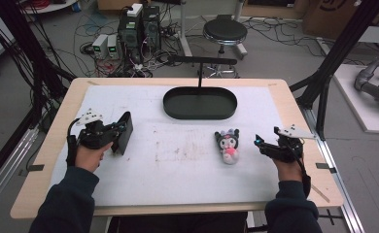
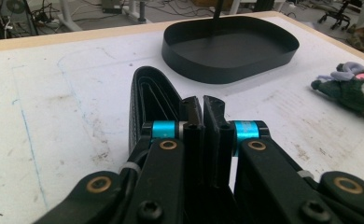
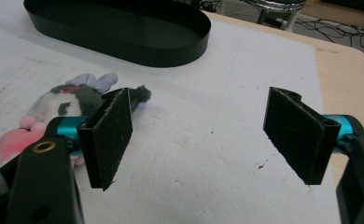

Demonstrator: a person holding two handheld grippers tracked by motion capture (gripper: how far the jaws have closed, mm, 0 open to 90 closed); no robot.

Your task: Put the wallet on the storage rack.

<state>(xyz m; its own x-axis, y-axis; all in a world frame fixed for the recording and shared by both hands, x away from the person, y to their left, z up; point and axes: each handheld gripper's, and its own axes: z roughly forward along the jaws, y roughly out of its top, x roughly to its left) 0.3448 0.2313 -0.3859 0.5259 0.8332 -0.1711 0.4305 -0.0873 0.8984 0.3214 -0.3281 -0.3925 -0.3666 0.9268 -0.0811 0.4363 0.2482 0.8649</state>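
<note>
A black wallet (image 1: 126,127) stands on edge at the left of the white mat, and my left gripper (image 1: 115,137) holds it at its tip. In the left gripper view the jaws are almost together at my left gripper (image 2: 202,105), and the wallet (image 2: 150,100) lies against the left jaw with one flap pinched between them. A small plush toy (image 1: 228,144), dark with a pink body, lies right of centre. My right gripper (image 1: 259,142) rests just right of it, open. Nothing is between its fingers at the right gripper (image 3: 199,135), and the plush toy (image 3: 63,105) lies beyond the left finger.
A black oval tray (image 1: 199,115) sits at the back middle of the mat, with a thin post and crossbar (image 1: 199,68) rising from it. The tray (image 2: 227,70) is just ahead of the wallet. Black frame posts (image 1: 331,63) flank the table; a stool (image 1: 225,31) stands behind.
</note>
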